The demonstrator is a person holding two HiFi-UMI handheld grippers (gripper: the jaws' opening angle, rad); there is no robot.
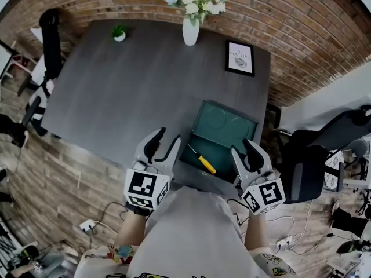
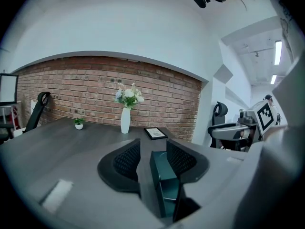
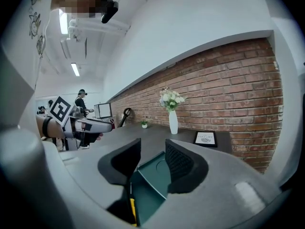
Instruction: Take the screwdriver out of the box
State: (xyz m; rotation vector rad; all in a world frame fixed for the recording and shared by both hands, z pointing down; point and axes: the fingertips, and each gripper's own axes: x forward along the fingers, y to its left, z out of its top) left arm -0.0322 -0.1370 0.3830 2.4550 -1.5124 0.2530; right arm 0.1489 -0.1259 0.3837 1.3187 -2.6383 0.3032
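Nothing of the job is done yet: the screwdriver [image 1: 204, 162] lies inside the open box [image 1: 225, 123], at its near end with the yellow handle toward me, and neither gripper touches it. My left gripper [image 1: 163, 147] and right gripper [image 1: 246, 158] hover at either side of the box, both with jaws spread wide and empty (the box only shows through the gaps, beyond the pads). I judge the reach in, the grip on the handle and the lift clear all remain.

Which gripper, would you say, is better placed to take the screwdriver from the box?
Probably the right gripper: its open jaws look into the box at the screwdriver; the left gripper faces its outer wall.
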